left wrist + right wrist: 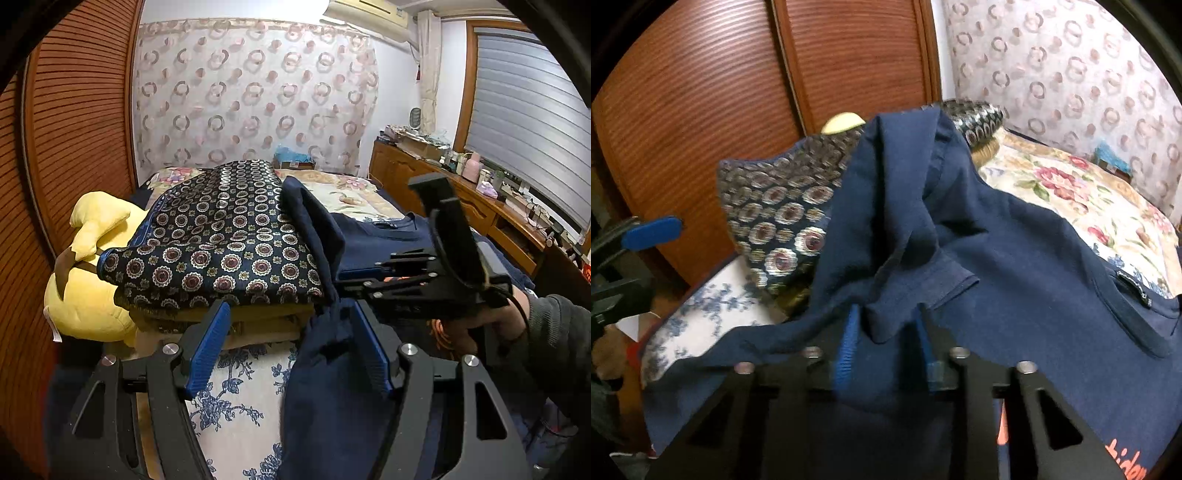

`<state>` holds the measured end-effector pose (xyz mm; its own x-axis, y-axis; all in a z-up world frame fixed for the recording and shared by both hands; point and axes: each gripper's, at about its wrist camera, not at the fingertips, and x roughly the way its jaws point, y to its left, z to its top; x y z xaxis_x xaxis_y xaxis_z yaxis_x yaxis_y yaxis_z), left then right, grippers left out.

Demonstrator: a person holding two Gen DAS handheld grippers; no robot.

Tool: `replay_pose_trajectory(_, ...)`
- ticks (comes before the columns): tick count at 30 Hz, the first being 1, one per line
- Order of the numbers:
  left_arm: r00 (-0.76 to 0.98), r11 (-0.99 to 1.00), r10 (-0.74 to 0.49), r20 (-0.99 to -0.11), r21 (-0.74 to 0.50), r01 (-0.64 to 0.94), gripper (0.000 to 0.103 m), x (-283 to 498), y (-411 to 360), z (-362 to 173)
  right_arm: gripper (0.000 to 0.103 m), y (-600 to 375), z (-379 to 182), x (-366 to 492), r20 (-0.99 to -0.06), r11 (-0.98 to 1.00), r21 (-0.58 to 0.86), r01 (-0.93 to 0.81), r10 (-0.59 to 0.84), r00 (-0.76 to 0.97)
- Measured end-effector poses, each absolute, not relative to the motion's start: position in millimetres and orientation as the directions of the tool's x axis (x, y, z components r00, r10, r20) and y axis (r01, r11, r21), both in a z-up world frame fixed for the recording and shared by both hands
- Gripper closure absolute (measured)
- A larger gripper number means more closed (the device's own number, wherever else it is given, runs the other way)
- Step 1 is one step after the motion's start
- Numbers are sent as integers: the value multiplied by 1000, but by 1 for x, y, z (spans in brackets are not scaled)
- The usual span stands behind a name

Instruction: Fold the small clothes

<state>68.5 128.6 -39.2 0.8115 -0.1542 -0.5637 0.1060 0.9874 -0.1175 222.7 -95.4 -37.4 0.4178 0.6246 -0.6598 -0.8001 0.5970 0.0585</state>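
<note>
Gripping the navy T-shirt, right gripper jaws bunch fabric above partial orange lettering "iden"; left gripper jaws wide.

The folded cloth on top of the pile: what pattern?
Dark navy folded cloth with rows of round medallions; clearest in the left wrist view.

Navy shirt cloth bunches between the right hand-held gripper pads and hides their inner faces. The orange lettering on the shirt is cut off by the picture's edge and unreadable. The shirt's neck label is too small to read. A patterned quilt covers most of the yellow plush toy. The small things on the sideboard are too small to tell apart.
</note>
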Motion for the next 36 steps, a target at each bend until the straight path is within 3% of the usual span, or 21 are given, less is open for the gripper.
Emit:
replay_pose_trajectory(2, 812, 988, -152, -564, -114, 106, 34, 69, 129, -40, 92, -97, -39, 228, -663, 593, 70, -802, 628, 407)
replay_pose_trajectory(5, 809, 988, -152, -567, -117, 104, 34, 69, 129, -43, 98, -100, -37, 234, -658, 591, 52, -805, 627, 417)
replay_pose_trajectory(11, 804, 987, -154, -575, -119, 105, 34, 65, 126, -50, 100, -115, -18, 233, -597, 637, 19, -771, 625, 503)
replay_pose_trajectory(20, 799, 986, -161, -579, -118, 114, 34, 65, 119, -50, 100, -129, 6, 267, -560, 768, -88, -634, 488, 669)
replay_pose_trajectory(24, 792, 986, -164, -588, -117, 117, 34, 65, 114, -52, 80, -117, 2, 270, -567, 788, -115, -605, 448, 692)
replay_pose_trajectory(26, 790, 986, -166, -590, -117, 119, 34, 66, 111, -52, 58, -109, 1, 270, -572, 787, -97, -609, 456, 681)
replay_pose_trajectory(28, 787, 985, -171, -593, -118, 125, 34, 68, 108, -53, 49, -112, 4, 274, -578, 790, -105, -603, 446, 684)
replay_pose_trajectory(36, 769, 981, -192, -610, -125, 146, 34, 75, 87, -60, 49, -169, -4, 241, -594, 802, -93, -590, 431, 680)
